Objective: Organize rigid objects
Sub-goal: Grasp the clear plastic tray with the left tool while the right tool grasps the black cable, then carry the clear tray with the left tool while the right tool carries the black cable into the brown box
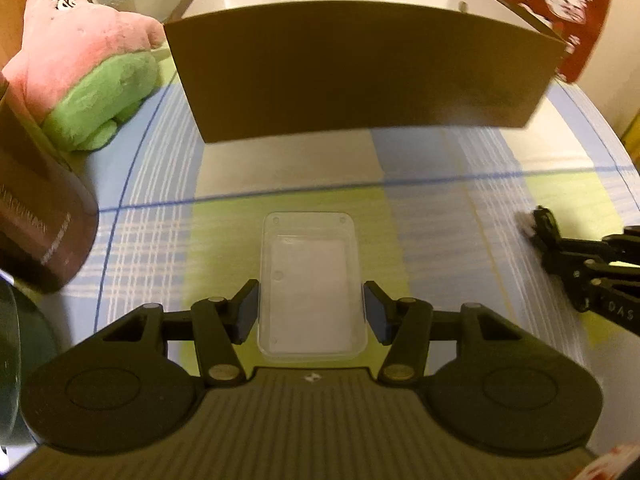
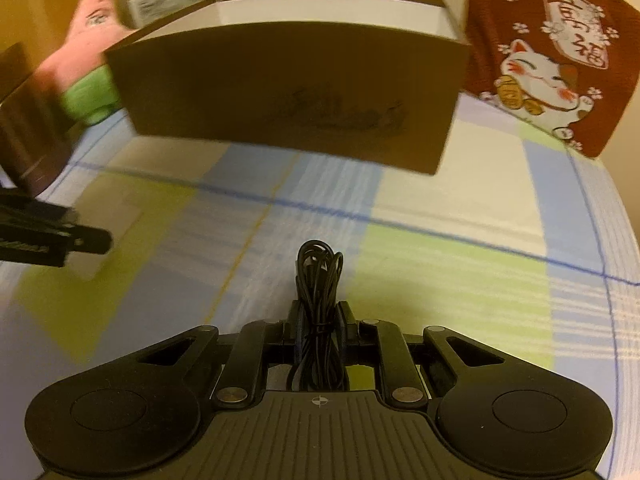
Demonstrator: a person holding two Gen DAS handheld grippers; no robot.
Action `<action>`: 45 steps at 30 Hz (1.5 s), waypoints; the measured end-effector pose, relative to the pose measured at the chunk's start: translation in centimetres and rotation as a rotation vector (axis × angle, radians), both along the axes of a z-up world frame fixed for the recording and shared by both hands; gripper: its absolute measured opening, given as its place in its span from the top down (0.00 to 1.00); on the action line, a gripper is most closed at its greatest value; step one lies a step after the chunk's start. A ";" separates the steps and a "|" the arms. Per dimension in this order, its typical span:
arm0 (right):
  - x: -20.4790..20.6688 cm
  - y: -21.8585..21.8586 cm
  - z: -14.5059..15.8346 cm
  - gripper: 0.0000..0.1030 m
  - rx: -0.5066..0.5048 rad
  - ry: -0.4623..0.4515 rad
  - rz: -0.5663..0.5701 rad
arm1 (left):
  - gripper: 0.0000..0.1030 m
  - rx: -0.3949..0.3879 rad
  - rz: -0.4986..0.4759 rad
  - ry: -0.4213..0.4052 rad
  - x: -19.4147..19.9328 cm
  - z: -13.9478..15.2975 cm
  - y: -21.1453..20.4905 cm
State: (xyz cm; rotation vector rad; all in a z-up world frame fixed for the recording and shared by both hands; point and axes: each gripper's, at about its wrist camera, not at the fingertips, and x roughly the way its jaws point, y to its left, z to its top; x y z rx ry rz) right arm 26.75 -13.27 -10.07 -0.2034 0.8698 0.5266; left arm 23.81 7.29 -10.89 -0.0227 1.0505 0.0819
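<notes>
Both items look picked but not yet stowed: the left tool (image 1: 311, 312) clamps a clear plastic case (image 1: 312, 284), the right tool (image 2: 319, 324) clamps a bundled black cable (image 2: 319, 280), and the open cardboard box (image 1: 360, 76) waits at twelve o'clock on the bench (image 1: 460, 200).

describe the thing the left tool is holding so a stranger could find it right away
Start at the big brown cardboard box standing on the plaid tablecloth. Just in front of it, the left tool grips a clear plastic case, flat and rectangular with rounded corners. Unlike the pink plush and the dark cable bundle in the right tool, it is see-through.
</notes>
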 end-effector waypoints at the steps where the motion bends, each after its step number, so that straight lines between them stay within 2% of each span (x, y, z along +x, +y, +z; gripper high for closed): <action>1: -0.7 0.1 -0.1 0.88 0.004 0.006 0.014 | 0.50 0.001 -0.013 0.002 -0.6 0.1 -0.3; 11: -4.7 1.4 -0.1 0.88 0.011 0.056 0.109 | 0.50 -0.001 -0.091 0.035 -5.0 0.5 -3.3; 21: -4.1 2.8 -0.3 0.81 -0.016 0.026 0.095 | 0.49 0.023 -0.099 0.032 -3.6 -0.1 -3.3; 32: -3.9 3.5 -0.6 0.81 -0.031 -0.011 0.094 | 0.50 0.035 -0.112 0.009 -3.1 -0.4 -3.3; 42: -4.6 3.4 -0.6 0.83 -0.030 -0.020 0.084 | 0.50 0.039 -0.118 0.009 -4.1 -0.3 -3.2; 45: -4.9 3.4 -0.6 0.89 -0.034 -0.024 0.087 | 0.50 0.042 -0.119 0.010 -4.7 -0.3 -3.2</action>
